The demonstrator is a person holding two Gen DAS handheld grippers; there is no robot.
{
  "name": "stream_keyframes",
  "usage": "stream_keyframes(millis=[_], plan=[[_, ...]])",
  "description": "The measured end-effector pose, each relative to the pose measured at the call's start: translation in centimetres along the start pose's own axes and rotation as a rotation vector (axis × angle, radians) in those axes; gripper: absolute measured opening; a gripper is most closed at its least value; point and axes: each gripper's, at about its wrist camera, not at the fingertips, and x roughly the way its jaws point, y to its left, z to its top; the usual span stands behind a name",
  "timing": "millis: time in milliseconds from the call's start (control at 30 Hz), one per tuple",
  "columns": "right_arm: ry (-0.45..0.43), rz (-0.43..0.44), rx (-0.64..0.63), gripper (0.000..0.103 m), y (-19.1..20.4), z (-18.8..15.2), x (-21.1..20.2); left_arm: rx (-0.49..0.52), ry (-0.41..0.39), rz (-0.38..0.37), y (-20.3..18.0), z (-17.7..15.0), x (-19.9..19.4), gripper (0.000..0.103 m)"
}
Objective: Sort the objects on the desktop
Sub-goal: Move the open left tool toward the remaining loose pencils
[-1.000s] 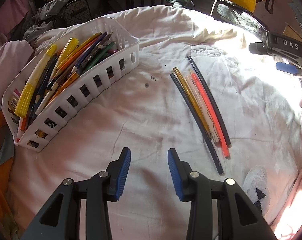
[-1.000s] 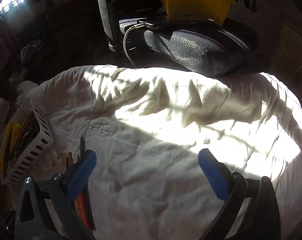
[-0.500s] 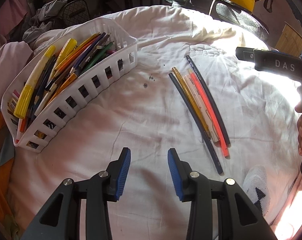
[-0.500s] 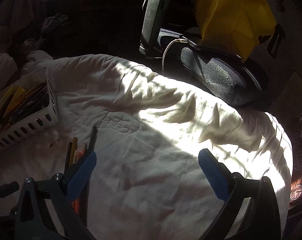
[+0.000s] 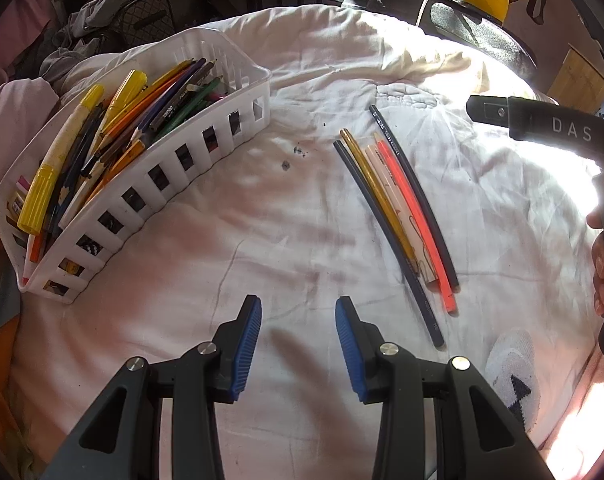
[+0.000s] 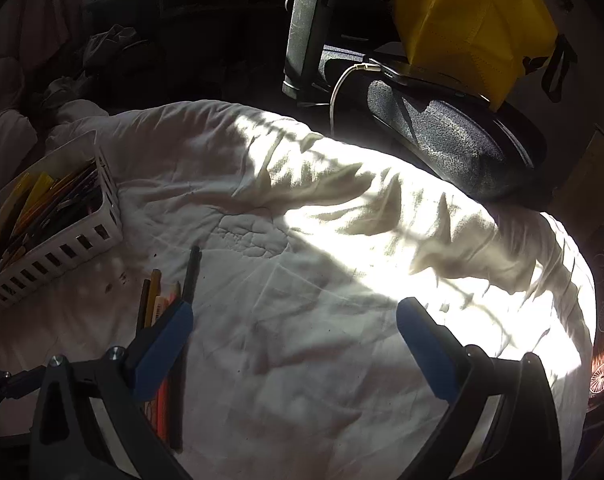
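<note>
Nearest, at 6 o'clock in the left wrist view: left tongs [image 5: 297,344], blue pads partly apart, nothing between them, hovering over bare white bedding [image 5: 229,240]. Just beyond, from 4 up toward 1 o'clock: a loose row of pencils [image 5: 398,208] lying side by side on the bed — dark blue, gold, pale, neon orange, black — touching or nearly so. At 3 o'clock: right tongs' black body, gripped by a hand [image 5: 602,264], beside that row. In the right wrist view: right tongs [image 6: 293,344] spread wide and empty, left pad over the pencils' near ends, right pad well apart above sunlit cloth. Farther out, at 10 o'clock: white slotted basket [image 5: 205,148], already crowded with pencils and markers.

Risks, as judged: pencils packed so tight that closing on one likely drags or rolls a neighbour; soft, wrinkled bedding giving under the pads and letting a thin pencil slip; harsh glare hiding the row's far side; a full basket letting a dropped pencil bounce or ride over the rim.
</note>
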Motion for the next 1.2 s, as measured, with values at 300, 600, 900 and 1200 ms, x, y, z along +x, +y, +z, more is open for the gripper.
stream_keyframes(millis=[300,600,900,1200], plan=[[0.002,0.008,-0.006,0.103,0.2,-0.1,0.1,0.015,-0.030,-0.026,0.1,0.7,0.5,0.039],[-0.020,0.001,0.007,0.103,0.0,0.0,-0.4,0.003,-0.082,-0.144,-0.4,2.0,1.0,0.039],[0.028,0.031,0.086,0.103,-1.4,-0.2,0.7,-0.079,-0.035,-0.262,0.4,2.4,2.3,0.039],[0.024,0.025,0.089,0.103,-1.4,-0.4,0.5,-0.109,-0.004,-0.429,-0.6,2.9,3.0,0.039]])
